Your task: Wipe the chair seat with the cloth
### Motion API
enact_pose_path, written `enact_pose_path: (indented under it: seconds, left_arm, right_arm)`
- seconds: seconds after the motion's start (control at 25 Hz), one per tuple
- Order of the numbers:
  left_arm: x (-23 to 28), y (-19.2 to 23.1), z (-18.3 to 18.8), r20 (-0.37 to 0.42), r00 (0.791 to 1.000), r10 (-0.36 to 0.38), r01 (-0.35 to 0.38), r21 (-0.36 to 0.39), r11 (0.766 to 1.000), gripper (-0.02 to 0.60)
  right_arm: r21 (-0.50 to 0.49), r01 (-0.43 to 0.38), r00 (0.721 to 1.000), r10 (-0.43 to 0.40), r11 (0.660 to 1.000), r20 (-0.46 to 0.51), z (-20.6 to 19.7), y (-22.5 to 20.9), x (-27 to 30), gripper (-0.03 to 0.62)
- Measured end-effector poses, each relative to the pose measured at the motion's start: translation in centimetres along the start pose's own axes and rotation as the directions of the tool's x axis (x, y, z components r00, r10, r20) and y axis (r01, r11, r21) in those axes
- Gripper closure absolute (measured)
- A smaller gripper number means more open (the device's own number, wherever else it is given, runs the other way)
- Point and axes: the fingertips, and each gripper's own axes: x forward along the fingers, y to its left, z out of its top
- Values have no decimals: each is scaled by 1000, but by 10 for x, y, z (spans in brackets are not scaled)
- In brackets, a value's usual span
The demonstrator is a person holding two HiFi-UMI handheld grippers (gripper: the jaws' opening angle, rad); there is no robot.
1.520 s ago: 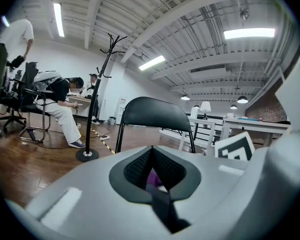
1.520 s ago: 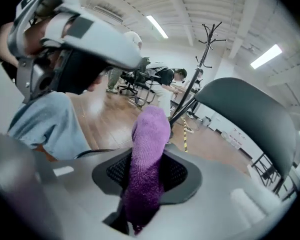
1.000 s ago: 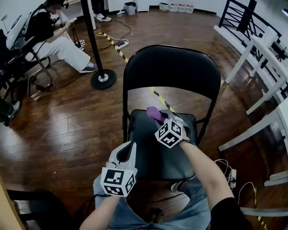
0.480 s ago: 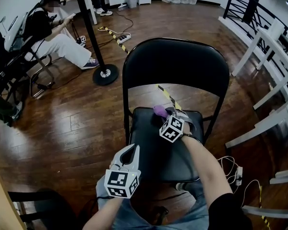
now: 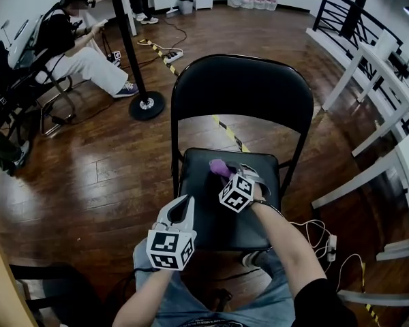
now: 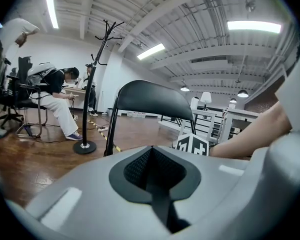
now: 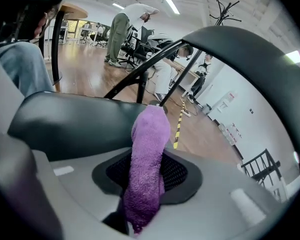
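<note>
Now pinching the purple cloth (image 5: 217,164) in the right gripper (image 5: 226,174), down by the back of the black chair seat (image 5: 203,218). Hanging the left gripper (image 5: 183,208) near the seat's front edge, claw pressed together, empty. Probably wiping just the back part, leaving most of the seat to do.
</note>
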Motion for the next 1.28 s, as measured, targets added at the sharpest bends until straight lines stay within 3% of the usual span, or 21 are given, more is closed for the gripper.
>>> enact_pose_path:
  seconds: [0.52, 0.76, 1.28]
  left_arm:
    - [-29, -27, 4, 32, 999, -25, 24, 20, 1000, 577]
    - [-36, -41, 4, 43, 998, -38, 37, 26, 999, 577]
    - [-40, -65, 0, 36, 997, -72, 70, 44, 997, 577]
  right_arm:
    - [45, -80, 995, 77, 996, 66, -4, 112, -70, 476]
    - [23, -105, 990, 102, 994, 95, -7, 157, -104, 476]
    - [63, -122, 987, 115, 991, 110, -21, 202, -139, 476]
